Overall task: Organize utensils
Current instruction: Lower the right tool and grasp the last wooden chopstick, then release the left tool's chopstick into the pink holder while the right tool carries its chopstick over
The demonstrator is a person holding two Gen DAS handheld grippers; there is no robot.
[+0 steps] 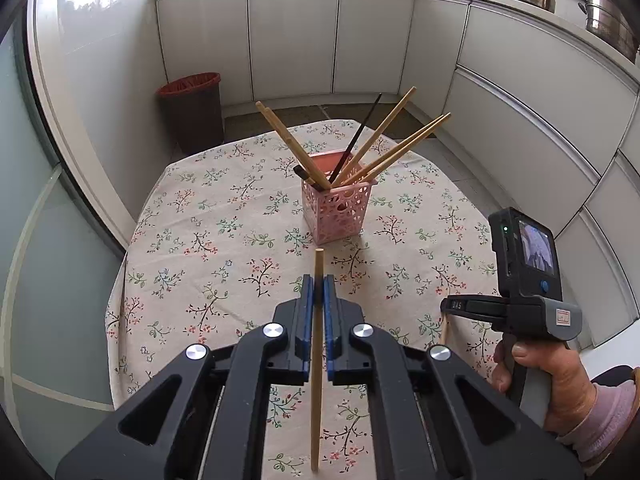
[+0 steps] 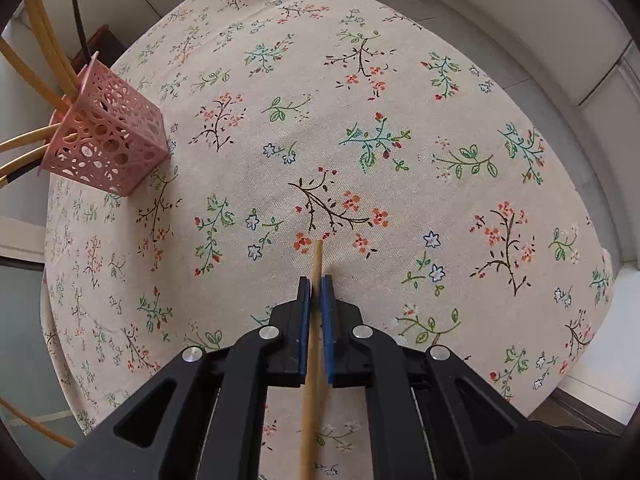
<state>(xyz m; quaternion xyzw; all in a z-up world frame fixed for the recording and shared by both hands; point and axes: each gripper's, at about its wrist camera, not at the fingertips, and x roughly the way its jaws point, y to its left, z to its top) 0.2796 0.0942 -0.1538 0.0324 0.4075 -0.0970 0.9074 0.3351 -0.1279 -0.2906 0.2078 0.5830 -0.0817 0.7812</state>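
- Now over a floral tablecloth (image 1: 208, 216) on a table, white kitchen cabinets (image 1: 292, 36) behind, dark bin (image 1: 194, 110) in the corner.
- Left gripper (image 1: 319, 286) clamped on one bamboo chopstick (image 1: 317, 380).
- Right gripper (image 2: 316, 286) pinched on a second bamboo chopstick (image 2: 314, 320), tip down at the cloth.
- One pink basket (image 1: 338, 210) mid-table, upright.
- Inside: five bamboo sticks and two dark ones, fanned out.
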